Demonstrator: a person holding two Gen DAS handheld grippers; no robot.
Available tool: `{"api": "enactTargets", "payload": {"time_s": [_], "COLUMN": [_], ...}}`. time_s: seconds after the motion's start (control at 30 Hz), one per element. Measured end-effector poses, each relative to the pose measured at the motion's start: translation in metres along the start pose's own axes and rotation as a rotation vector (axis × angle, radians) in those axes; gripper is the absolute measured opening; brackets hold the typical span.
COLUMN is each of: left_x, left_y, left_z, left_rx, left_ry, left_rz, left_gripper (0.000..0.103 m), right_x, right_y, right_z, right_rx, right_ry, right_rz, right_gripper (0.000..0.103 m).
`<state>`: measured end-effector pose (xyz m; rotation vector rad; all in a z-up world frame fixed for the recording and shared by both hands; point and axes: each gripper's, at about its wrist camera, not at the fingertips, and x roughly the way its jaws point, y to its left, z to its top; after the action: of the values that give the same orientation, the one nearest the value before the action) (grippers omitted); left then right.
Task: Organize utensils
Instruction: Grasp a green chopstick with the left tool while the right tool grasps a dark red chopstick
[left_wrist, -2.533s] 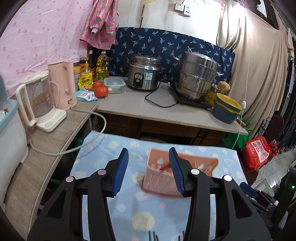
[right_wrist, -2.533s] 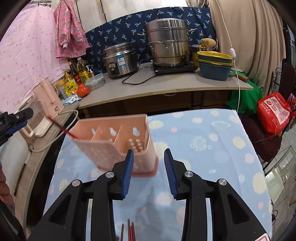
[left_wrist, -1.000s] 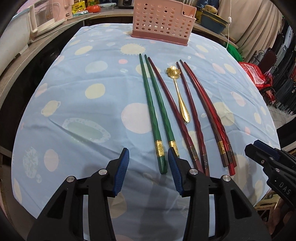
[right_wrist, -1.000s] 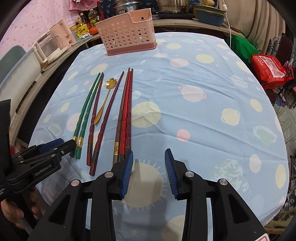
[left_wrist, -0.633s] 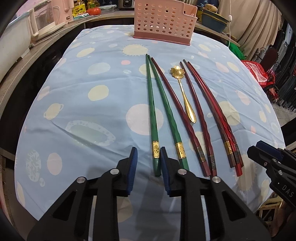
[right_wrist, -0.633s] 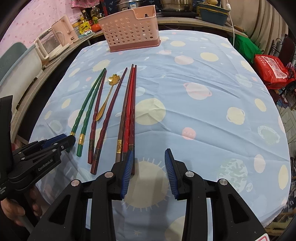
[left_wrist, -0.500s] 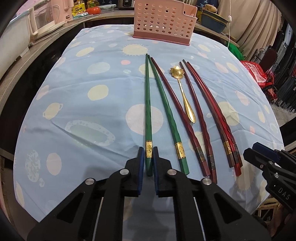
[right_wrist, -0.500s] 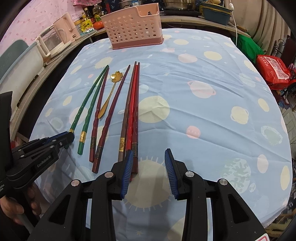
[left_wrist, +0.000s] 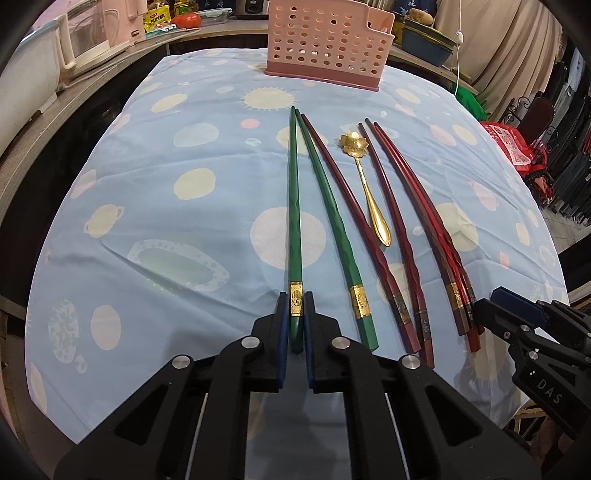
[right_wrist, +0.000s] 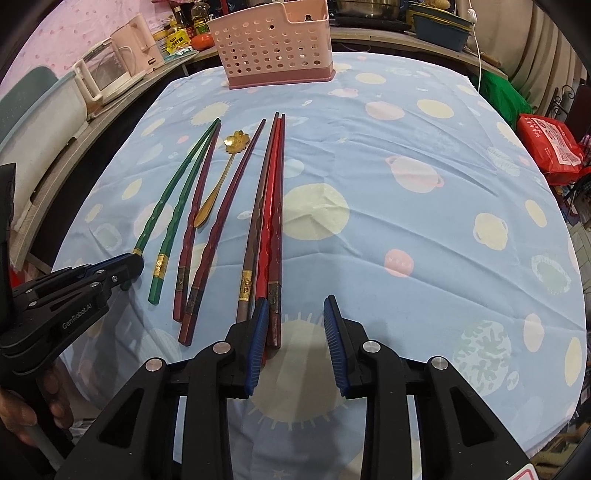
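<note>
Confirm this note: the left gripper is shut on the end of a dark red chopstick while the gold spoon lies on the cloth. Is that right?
Not quite. The left gripper is shut on the leftmost green chopstick, not a dark red one; the left wrist view shows its gold-banded end between the pads. The gold spoon does lie on the cloth.

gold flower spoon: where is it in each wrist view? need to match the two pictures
Left wrist: gold spoon lies right of centre, flower bowl toward the far end, between two dark red chopsticks.
Right wrist: gold spoon lies left of centre, right of the green chopsticks.
Shared landmark: pink perforated utensil basket at the table's far end, top centre in both views.
</note>
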<state>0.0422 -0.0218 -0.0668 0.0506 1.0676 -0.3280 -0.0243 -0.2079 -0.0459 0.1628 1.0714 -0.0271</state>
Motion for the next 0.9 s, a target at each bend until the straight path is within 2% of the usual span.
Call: {"api": "enactTargets", "payload": {"time_s": [0.27, 0.47, 0.6, 0.7, 0.9], "left_x": [0.0007, 0.0002, 0.0002, -0.0002, -0.0036], "left_y": [0.0004, 0.0003, 0.0004, 0.0009, 0.0022], "left_z": [-0.0001, -0.0003, -0.0002, 0.0000, -0.0019], "left_rx": [-0.001, -0.006, -0.008, -0.013, -0.022], "left_ry": [-0.002, -0.003, -0.004, -0.004, 0.000], "left_rz": [-0.001, -0.005, -0.007, -0.010, -0.026], "left_gripper": [0.007, 0.007, 0.007, 0.007, 0.007], "right_x": [0.0045, 0.0080, 0.0082, 0.0082, 0.0050], "right_y": [-0.0013, 0.0026, 0.0020, 0.0006, -0.0022], "right_z": [0.0023, 0.0042, 0.0039, 0.0033, 0.0016], "right_rx": [0.004, -0.019, -0.021, -0.016, -0.003], "right_ry": [-0.002, -0.009, -0.015, -0.016, -0.015], "right_rz": [0.010, -0.017, -0.021, -0.017, 0.006], "right_gripper": [0.025, 0.022, 0.018, 0.009, 0.007]}}
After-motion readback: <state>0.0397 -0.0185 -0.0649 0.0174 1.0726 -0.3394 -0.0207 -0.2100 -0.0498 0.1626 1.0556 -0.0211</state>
